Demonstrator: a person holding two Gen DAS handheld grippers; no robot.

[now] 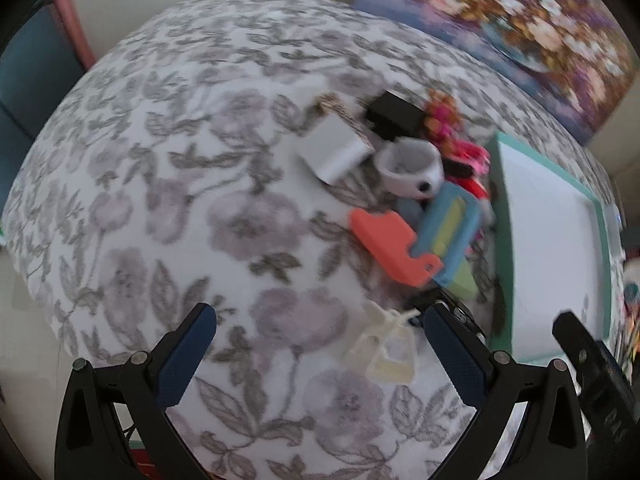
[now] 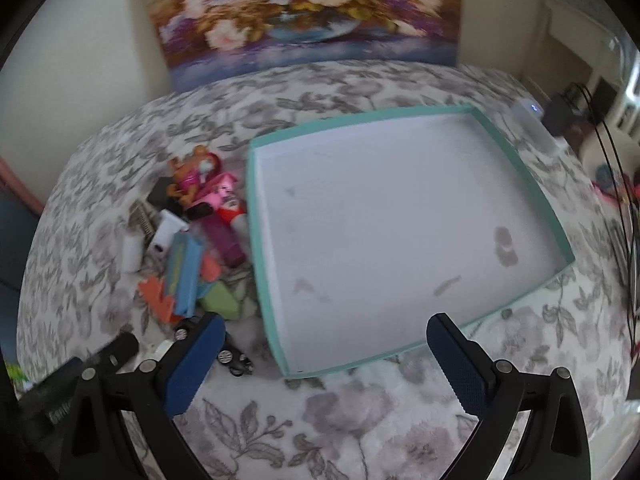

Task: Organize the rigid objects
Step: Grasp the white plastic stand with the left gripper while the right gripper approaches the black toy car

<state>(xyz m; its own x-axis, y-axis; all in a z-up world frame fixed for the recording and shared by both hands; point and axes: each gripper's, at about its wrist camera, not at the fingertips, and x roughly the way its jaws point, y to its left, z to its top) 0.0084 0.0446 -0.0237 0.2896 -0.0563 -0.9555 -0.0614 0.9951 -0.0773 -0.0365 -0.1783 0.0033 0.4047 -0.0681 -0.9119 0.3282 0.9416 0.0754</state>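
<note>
A heap of small rigid objects lies on a floral cloth: an orange plastic piece (image 1: 394,246), a blue-and-yellow holder (image 1: 450,232), a white ring-shaped cup (image 1: 412,168), a white box (image 1: 338,146), a black block (image 1: 394,118), pink toys (image 1: 460,140) and a clear clip (image 1: 386,342). My left gripper (image 1: 320,336) hovers open over the cloth just before the heap, holding nothing. In the right wrist view the same heap (image 2: 188,240) sits left of a teal-rimmed white tray (image 2: 520,176). My right gripper (image 2: 326,336) is open above the tray's near edge, empty.
A floral painting (image 2: 304,12) leans against the wall behind the table. A white device (image 2: 532,124) and black cables (image 2: 616,200) sit at the far right. Small black wheeled parts (image 2: 234,358) lie near my right gripper's left finger. The other gripper's black body (image 1: 596,372) shows at the right.
</note>
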